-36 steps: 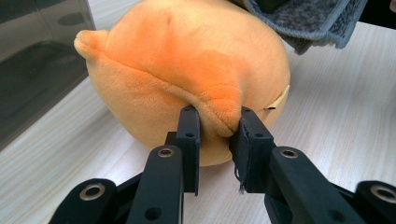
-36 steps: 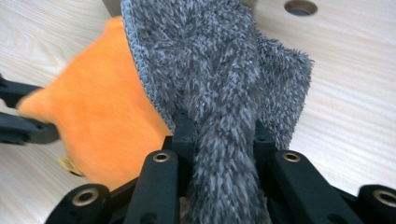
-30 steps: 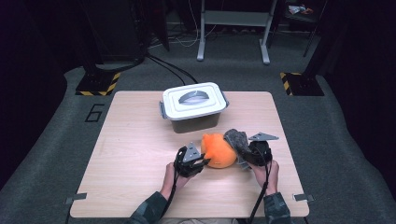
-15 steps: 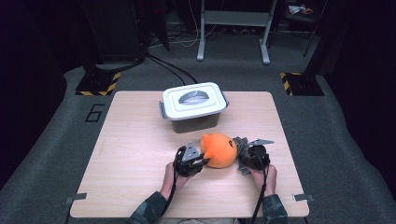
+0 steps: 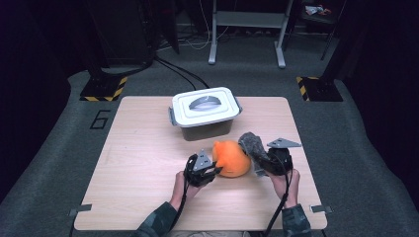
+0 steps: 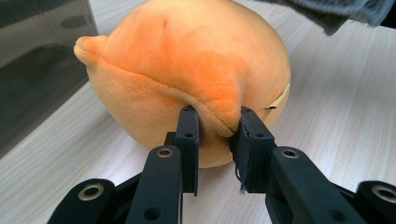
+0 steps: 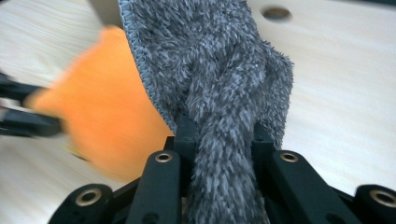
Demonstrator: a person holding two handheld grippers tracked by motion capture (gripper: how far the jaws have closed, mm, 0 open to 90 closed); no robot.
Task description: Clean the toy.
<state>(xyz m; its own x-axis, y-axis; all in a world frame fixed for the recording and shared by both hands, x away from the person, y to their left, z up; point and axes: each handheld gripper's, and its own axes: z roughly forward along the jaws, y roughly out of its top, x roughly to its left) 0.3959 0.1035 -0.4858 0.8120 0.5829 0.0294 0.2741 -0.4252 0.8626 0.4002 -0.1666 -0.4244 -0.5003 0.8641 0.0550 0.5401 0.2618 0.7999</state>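
An orange plush ball (image 5: 231, 158) rests on the wooden table (image 5: 148, 163) near the front, just before a box. My left gripper (image 5: 211, 169) is shut on a pointed flap of the orange plush (image 6: 219, 109) at its left side. My right gripper (image 5: 261, 160) is shut on a bunched grey fuzzy cloth (image 7: 219, 93), which stands up from the jaws. The grey cloth (image 5: 252, 144) hangs at the plush's upper right, touching or nearly touching it. In the right gripper view the orange plush (image 7: 102, 107) is blurred to the left of the cloth.
A white-lidded box (image 5: 205, 111) with a grey handle and side latches stands at the table's far middle, close behind the plush. Its dark side wall (image 6: 37, 65) fills the left of the left gripper view. Bare wood lies to the left and right.
My right gripper with the grey cloth has shifted down and then back up and right beside the plush. The plush has stayed pinched by my left gripper, shifting slightly.
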